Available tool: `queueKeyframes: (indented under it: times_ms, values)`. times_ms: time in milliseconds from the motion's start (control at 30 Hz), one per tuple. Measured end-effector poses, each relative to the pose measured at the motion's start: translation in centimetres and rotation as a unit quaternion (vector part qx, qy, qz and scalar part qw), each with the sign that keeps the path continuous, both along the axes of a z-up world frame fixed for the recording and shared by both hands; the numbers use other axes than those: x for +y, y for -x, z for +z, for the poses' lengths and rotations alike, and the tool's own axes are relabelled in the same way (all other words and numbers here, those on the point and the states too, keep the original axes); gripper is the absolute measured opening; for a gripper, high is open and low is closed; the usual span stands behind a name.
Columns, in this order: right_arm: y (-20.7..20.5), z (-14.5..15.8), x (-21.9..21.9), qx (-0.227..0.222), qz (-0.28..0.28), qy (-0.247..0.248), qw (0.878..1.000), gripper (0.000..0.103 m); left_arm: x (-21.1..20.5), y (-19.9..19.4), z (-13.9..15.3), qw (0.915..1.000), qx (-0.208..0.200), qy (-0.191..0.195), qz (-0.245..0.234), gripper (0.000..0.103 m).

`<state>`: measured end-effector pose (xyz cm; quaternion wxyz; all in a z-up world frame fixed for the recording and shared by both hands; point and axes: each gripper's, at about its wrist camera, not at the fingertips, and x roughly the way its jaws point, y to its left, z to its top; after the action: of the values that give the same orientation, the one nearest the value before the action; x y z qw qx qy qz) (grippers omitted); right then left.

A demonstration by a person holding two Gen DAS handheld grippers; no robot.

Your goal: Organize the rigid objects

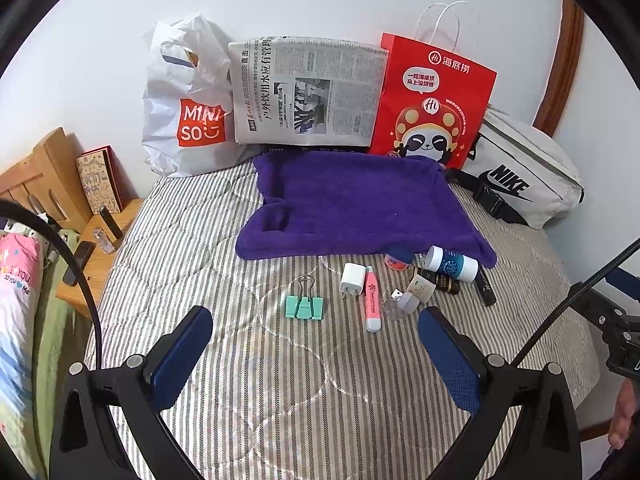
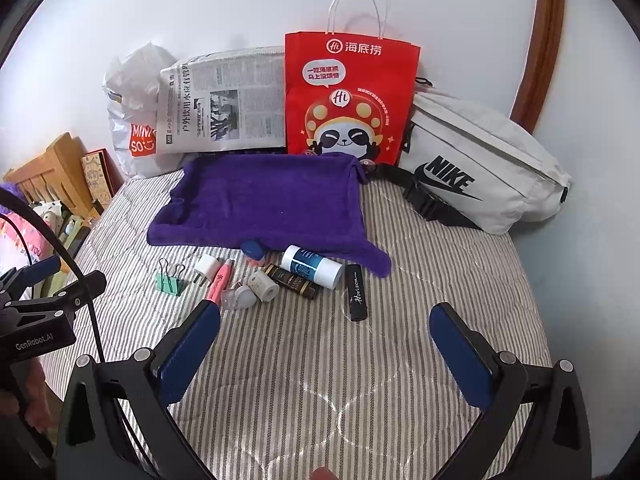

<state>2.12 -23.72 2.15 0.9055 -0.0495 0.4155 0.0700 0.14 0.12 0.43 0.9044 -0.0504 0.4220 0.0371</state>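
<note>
Both tools stand released and empty above the striped bedcover: left gripper and right gripper, jaws spread wide. The small items lie loose just before the purple towel: green binder clip, white charger plug, pink marker, white-and-blue bottle (its end touching the towel's edge) and black tube.

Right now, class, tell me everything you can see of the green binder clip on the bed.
The green binder clip is a mint-green folded body, seemingly painted metal, with two silver wire handles. It lies on the striped bedspread, leftmost of the small items, below the purple towel and left of the white charger plug. It touches only the bedspread. Neither gripper holds it; the left gripper stands open nearby.
</note>
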Motion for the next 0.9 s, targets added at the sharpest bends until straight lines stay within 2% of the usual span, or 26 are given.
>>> queueKeyframes:
  times_ms: [900]
  values:
    - [0.07,0.12,-0.16,-0.002,-0.003,0.000,1.000,0.103,-0.29,0.02,0.09,0.9999,0.003,-0.011,-0.001,0.103]
